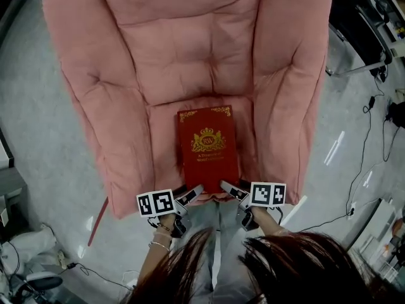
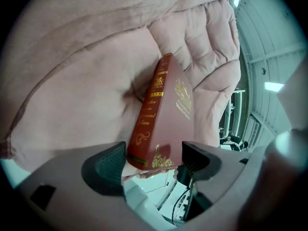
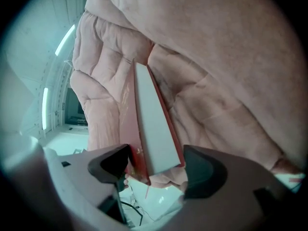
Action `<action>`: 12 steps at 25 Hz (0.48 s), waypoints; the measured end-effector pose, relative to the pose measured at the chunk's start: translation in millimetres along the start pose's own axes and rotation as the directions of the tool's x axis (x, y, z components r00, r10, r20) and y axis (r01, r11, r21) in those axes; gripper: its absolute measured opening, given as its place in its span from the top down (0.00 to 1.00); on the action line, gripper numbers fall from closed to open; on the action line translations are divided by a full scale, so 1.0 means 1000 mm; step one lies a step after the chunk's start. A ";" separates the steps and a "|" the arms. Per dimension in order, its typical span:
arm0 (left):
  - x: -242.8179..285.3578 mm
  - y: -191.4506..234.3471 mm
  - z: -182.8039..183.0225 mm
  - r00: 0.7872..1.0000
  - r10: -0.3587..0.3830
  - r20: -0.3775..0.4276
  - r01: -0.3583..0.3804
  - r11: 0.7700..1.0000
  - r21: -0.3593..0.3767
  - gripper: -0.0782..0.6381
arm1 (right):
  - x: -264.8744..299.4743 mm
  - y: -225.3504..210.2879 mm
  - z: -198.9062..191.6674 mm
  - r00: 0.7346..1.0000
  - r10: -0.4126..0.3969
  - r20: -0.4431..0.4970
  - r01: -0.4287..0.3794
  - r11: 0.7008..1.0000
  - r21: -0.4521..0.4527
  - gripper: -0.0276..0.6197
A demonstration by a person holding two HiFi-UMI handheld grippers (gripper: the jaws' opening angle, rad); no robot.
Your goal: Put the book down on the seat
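Book (image 1: 207, 145) is lying flat on the seat (image 1: 166, 122), with its near end poking past the front edge. My left claw (image 1: 190, 194) and right claw (image 1: 230, 188) are both spread, each loosely around a near corner and not clamping. My worry: if I back out crooked, a jaw could snag the cover and drag the book onto the floor (image 1: 38, 151).

Grey glossy floor (image 1: 38, 144) on all sides. Far right: black office chair (image 1: 354, 14) on metal legs. Right: black cables (image 1: 362, 163) trailing loosely over the floor. Near left: thin red rod (image 1: 97, 223) lying flat. Further left, a white bundle (image 1: 25, 240) with more cable beside it.
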State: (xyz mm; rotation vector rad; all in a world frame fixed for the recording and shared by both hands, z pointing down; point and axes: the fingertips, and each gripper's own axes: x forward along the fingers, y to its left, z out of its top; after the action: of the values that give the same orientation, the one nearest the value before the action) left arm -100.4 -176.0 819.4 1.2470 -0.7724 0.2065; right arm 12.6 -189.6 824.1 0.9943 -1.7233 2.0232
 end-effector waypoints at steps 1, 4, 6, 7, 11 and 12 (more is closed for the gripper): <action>-0.001 0.002 -0.003 1.000 -0.006 -0.004 0.006 1.000 -0.011 0.40 | 0.000 -0.003 -0.001 1.000 -0.010 0.001 0.010 1.000 -0.001 0.42; -0.006 0.009 -0.012 1.000 -0.015 -0.005 0.015 0.999 -0.040 0.40 | -0.001 -0.011 -0.006 0.999 -0.032 0.010 0.032 0.999 0.007 0.42; -0.012 0.013 -0.012 1.000 -0.015 -0.011 0.015 0.999 -0.045 0.40 | 0.001 -0.011 -0.005 0.999 -0.050 0.021 0.050 0.999 0.015 0.42; -0.015 0.014 -0.011 1.000 -0.016 -0.016 0.015 0.999 -0.045 0.40 | 0.003 -0.010 -0.004 0.998 -0.060 0.028 0.060 0.998 0.019 0.41; -0.021 0.018 -0.011 0.999 -0.027 -0.030 0.026 0.999 -0.037 0.40 | 0.005 -0.014 -0.005 0.993 -0.108 0.055 0.106 0.994 0.035 0.41; -0.022 0.018 -0.010 0.999 -0.027 -0.030 0.026 0.999 -0.031 0.40 | 0.005 -0.017 -0.006 0.991 -0.121 0.061 0.118 0.992 0.039 0.41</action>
State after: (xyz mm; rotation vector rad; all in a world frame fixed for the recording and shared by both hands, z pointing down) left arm -122.2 -154.9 818.7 1.2218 -0.7301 0.1905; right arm 17.7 -180.7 839.7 1.1557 -1.6227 1.9726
